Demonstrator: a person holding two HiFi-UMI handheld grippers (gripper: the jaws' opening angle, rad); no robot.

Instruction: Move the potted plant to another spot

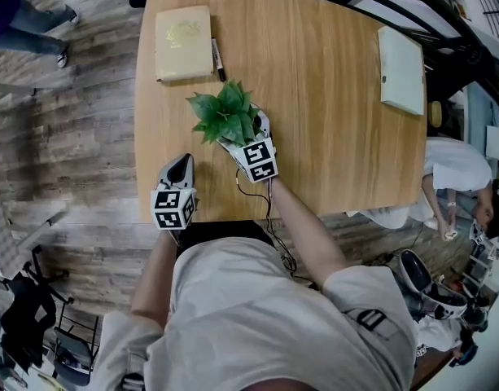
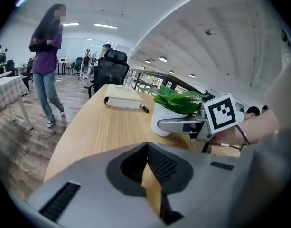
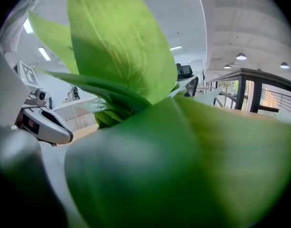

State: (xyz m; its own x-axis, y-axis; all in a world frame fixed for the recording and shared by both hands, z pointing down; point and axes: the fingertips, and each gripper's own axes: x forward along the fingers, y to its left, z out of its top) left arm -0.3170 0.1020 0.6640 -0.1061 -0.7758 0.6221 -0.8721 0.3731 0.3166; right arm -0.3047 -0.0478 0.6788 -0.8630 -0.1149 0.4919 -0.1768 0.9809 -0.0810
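Potted plant (image 1: 225,112) upright on table (image 1: 314,96), right tool (image 1: 246,133) spread around its pot, left tool (image 1: 182,162) pressed together.

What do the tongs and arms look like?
The left tongs and right tongs are light grey plastic, with tapering jaws and dark ribbed pads. Each carries a cube of black-and-white square markers. A thin black cable runs from the right one. Light grey short-sleeved T-shirt; thin band on the right wrist.
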